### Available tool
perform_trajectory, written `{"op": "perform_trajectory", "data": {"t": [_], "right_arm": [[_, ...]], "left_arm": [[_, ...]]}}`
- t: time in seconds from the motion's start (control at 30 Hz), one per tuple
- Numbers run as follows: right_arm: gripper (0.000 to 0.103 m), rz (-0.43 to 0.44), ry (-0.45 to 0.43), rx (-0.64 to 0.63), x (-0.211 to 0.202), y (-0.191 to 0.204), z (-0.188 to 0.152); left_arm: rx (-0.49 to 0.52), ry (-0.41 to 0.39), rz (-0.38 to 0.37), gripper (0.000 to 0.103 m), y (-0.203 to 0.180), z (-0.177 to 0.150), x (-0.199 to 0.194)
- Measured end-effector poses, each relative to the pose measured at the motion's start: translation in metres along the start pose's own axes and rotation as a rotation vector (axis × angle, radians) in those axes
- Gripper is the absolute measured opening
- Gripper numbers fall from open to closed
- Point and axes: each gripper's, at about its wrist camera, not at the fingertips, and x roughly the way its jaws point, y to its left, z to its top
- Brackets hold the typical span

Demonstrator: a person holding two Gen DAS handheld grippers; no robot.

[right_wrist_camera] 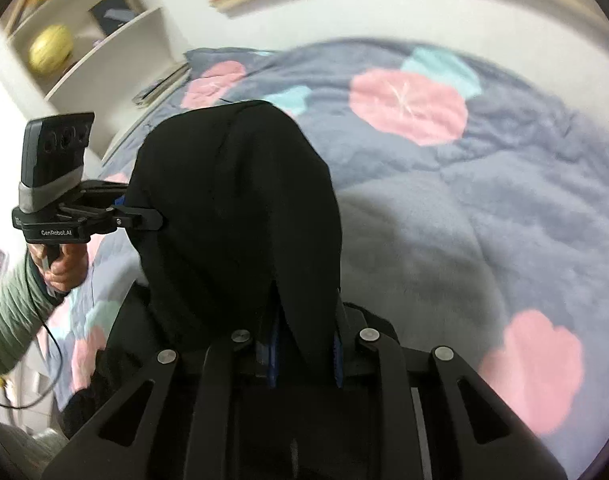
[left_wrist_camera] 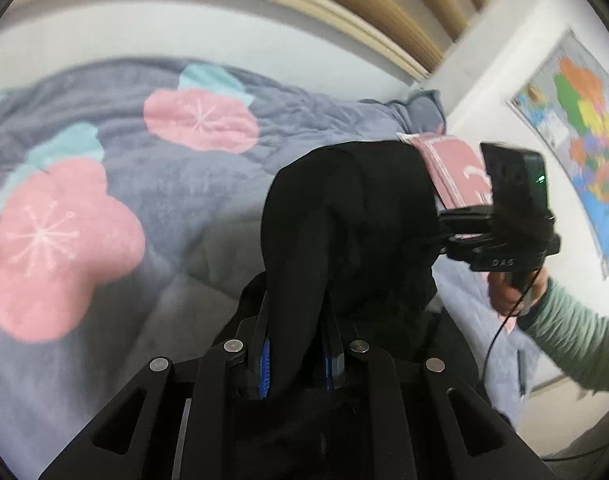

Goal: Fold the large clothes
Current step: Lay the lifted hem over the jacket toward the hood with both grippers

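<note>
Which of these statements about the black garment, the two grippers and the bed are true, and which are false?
1. Both grippers grip the black garment. True: the left gripper and the right gripper each pinch a fold.
2. The garment lies flat on the blanket. False: it is held up above it.
3. The blanket is plain white. False: grey-blue with pink flowers.
4. A coloured map hangs on the wall. True.
5. The shelf holds a red ball. False: a yellow ball.

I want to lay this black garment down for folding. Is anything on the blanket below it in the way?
Nothing visible. Both tools, left and right, grip the black garment above the floral blanket, whose visible surface is bare.
</note>
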Motion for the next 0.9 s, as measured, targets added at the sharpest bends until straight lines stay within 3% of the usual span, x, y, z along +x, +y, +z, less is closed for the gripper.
{"op": "perform_trajectory", "data": {"t": [0.17, 0.23, 0.37, 0.57, 0.77, 0.9], "right_arm": [[0.023, -0.064, -0.020, -0.041, -0.051, 0.050, -0.047], [0.023, -0.087, -0.026, -0.038, -0.068, 0.067, -0.071], [0.023, -0.105, -0.019, -0.031, -0.086, 0.098, -0.114], [0.023, -0.108, 0.024, 0.003, -0.090, 0.133, -0.184], [0.023, -0.106, 0.100, 0.133, -0.054, 0.141, -0.238], [0.025, -0.094, 0.127, 0.194, -0.050, 0.137, -0.252]], "left_arm": [[0.054, -0.018, 0.052, 0.018, -0.053, -0.041, -0.039], [0.062, -0.027, 0.037, 0.018, -0.071, -0.062, -0.057], [0.050, -0.021, 0.000, 0.018, -0.096, -0.106, -0.081], [0.037, 0.037, 0.018, 0.018, -0.128, -0.182, -0.090], [-0.155, 0.157, 0.025, 0.020, -0.112, -0.255, -0.058], [-0.241, 0.172, 0.018, 0.021, -0.108, -0.282, -0.054]]}}
